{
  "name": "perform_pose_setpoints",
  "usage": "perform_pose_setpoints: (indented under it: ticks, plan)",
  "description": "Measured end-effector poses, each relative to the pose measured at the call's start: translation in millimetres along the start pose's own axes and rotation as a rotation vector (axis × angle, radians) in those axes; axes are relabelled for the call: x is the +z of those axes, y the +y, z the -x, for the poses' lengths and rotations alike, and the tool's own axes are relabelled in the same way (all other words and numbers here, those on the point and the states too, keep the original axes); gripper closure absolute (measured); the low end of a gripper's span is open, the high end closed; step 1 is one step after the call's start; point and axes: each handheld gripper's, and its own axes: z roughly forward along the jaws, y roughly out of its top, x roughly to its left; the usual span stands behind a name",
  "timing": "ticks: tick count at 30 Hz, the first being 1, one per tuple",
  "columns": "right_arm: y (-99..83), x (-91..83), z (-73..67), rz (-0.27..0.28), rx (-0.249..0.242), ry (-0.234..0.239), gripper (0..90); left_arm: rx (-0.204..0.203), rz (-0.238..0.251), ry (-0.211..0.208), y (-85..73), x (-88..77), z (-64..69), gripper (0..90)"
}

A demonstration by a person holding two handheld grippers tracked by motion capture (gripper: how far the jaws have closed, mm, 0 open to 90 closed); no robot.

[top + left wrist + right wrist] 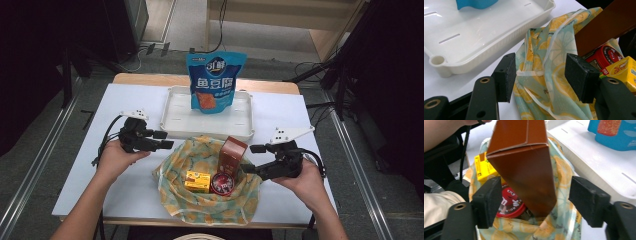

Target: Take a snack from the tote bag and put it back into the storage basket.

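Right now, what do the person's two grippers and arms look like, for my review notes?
Both the left gripper and the right gripper are black two-jaw tools with blocky black pads and brass-ringed holes in the jaw arms. Each carries a pale three-cornered plate with dark dots on top. Black cables trail from them. The person's forearms are bare, no sleeves visible.

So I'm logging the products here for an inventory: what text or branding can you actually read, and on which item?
"鱼豆腐" in large white characters: blue snack pouch standing in the white tray.
Smaller print above and below it on the pouch: too blurred to read.
"m": red round tin, beside a red cartoon figure.
Yellow box: red mark, unreadable.
Brown carton: no text visible.
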Motion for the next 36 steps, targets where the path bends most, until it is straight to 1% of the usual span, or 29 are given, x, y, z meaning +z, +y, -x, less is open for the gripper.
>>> perform_pose_setpoints:
  ticks: [2, 7, 12, 15, 18, 19, 21, 28, 32, 36]
  plan:
    - [0.9, 0.2, -1.8, 0.005, -0.001, 0.0, 25.1, -0.002, 0.0, 0.0, 0.2, -0.2, -0.2, 42.8]
    - [3.1, 2.1, -4.3, 0.004, -0.002, 0.005, 24.3, 0.004, 0.005, 0.003, 1.2, -1.3, 1.0, 42.8]
    - [6.6, 7.1, -7.1, -0.006, -0.004, -0.01, 22.7, 0.005, 0.009, 0.002, 1.9, -2.8, 1.2, 42.8]
    - [8.8, 11.5, -9.2, -0.007, -0.024, -0.006, 22.8, 0.004, 0.008, 0.001, 1.8, -3.2, 0.5, 42.8]
    - [11.7, 16.0, -9.5, -0.004, -0.03, -0.014, 22.6, 0.003, 0.009, 0.003, 1.8, -3.0, 0.1, 42.8]
    - [12.6, 16.7, -10.3, -0.01, -0.022, -0.018, 22.6, 0.003, 0.009, 0.005, 1.8, -3.0, 0.1, 42.8]
    - [15.4, 20.9, -11.4, -0.017, -0.031, -0.034, 22.6, 0.0, 0.013, 0.008, 1.9, -3.1, -0.2, 42.8]
    - [23.0, 31.6, -14.5, -0.017, -0.035, -0.044, 22.9, -0.001, 0.006, 0.005, 1.9, -2.7, -2.1, 42.8]
    - [30.1, 36.5, -16.9, -0.025, -0.04, -0.074, 24.2, -0.001, 0.003, 0.003, 1.8, -2.4, -2.1, 42.8]
    - [35.5, 40.8, -19.4, -0.023, -0.042, -0.085, 27.5, -0.006, 0.012, 0.004, 1.4, -3.8, -2.5, 42.8]
